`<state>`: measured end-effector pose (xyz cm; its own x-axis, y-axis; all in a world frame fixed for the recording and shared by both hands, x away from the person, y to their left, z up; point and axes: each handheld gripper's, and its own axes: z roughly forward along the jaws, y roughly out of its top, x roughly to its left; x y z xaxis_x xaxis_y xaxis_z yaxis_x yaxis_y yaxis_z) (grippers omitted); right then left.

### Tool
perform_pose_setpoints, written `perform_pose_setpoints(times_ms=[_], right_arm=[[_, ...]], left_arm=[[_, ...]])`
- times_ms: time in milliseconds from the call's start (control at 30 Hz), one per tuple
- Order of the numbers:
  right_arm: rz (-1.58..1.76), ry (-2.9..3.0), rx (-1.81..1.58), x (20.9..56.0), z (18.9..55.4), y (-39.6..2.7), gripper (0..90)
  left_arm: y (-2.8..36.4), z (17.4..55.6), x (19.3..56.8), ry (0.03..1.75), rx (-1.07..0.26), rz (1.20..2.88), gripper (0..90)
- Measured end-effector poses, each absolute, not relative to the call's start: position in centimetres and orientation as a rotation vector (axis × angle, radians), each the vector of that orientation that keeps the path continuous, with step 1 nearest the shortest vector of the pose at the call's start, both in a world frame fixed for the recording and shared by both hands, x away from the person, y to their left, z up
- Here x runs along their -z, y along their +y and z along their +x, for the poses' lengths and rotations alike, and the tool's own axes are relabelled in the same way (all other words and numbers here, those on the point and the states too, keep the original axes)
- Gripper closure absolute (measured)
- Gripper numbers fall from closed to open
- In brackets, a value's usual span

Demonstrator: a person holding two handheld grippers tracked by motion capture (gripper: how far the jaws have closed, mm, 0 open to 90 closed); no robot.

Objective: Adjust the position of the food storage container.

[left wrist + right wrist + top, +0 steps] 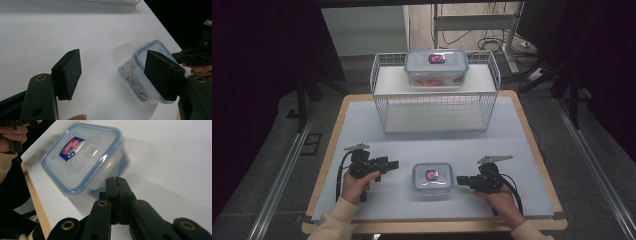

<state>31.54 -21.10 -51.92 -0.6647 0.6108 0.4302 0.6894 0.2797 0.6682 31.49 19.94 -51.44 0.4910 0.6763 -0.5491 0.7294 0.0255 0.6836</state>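
glossy clear plastic container (82, 157), matt tabletop (172, 152)

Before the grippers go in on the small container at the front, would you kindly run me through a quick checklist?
1. Left gripper jaws apart: ok.
2. Right gripper jaws apart: not ok, they are shut together.
3. Small container lies between the two grippers, with neither gripper holding it: ok.
4. Its lid sits on: ok; whether the side clips are latched: cannot tell.
5. Top shelf of the wire rack has bare room beside the large container: ok.
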Motion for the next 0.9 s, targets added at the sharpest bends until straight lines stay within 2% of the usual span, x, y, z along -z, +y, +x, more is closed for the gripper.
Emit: perform_pose_setpoints(times_ms=[167,233,333,500,633,900], right_arm=[[-1.264,-2.421,1.369,51.7,31.6,-22.0,86.7],[-1.266,-2.419,1.379,51.6,31.7,-22.3,82.9],[-1.241,-2.433,1.396,51.4,31.6,-22.5,72.3],[-1.207,-2.441,1.426,51.1,31.5,-22.7,48.0],[-1.214,-2.433,1.443,50.8,31.4,-22.8,37.1],[-1.229,-2.399,1.459,50.6,31.6,-23.2,31.2]], left_arm=[[19.7,31.4,51.3,1.218,0.065,1.689,28.6],[19.5,31.3,51.3,1.23,0.066,1.691,28.1],[19.2,31.1,51.2,1.246,0.052,1.707,27.2],[18.6,30.3,51.0,1.241,0.034,1.742,26.0],[18.3,29.8,50.8,1.234,0.019,1.755,25.9],[17.9,29.2,50.8,1.227,0.003,1.763,26.0]])
